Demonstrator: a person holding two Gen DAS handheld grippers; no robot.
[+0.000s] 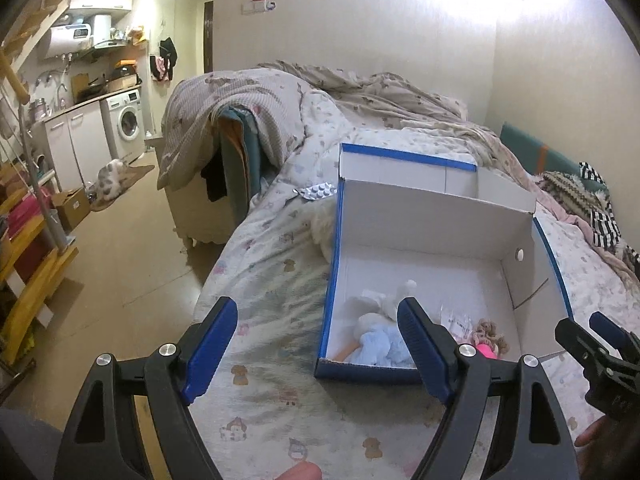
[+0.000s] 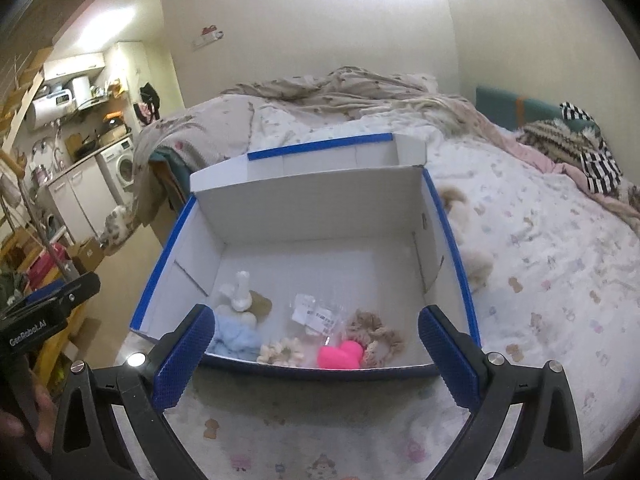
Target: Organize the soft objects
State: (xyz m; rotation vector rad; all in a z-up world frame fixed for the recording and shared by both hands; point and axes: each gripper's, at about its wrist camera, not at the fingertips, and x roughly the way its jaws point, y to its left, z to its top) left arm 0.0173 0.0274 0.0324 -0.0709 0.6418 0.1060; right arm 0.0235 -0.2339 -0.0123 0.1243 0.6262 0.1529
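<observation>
Hovering over the bed (image 1: 280, 312), both grippers sit just short of the open blue-and-white box (image 2: 168, 256), w/ nothing clamped in either. Left gripper (image 1: 316, 340): jaws spread wide, only bedsheet and the box's near-left corner between them. Right gripper (image 2: 316, 348): jaws also wide apart, framing the box's near wall, empty.

Soft stuff already in the box, all bunched along the near wall: a pale blue fluffy piece (image 2: 234, 338) at the left, a white plush (image 2: 240, 296) just behind it, a cream scrunchie (image 2: 278, 352), a hot-pink heart-shaped piece (image 2: 342, 354), a beige scrunchie (image 2: 378, 336) touching it, plus a clear plastic packet (image 2: 316, 314) near the middle. Far half of the box is bare.

Still outside: a cream furry item (image 2: 472, 256) on the sheet, right up against the box's right wall, and a whitish fluffy one (image 1: 324, 228) beside the left wall. Can't tell exactly what either is.

Judgement: step in hand looks like going for 1 of those 2 leftovers. To do it well: each gripper takes the item on its own side, approaches from above w/ jaws wide, bites deep into the bulk rather than loose fur, avoids pinching the sheet, lifts clear of the wall before crossing, drops it in the bare far half. Blister pack (image 1: 316, 191) by the lid isn't soft, so prob. leave it.
</observation>
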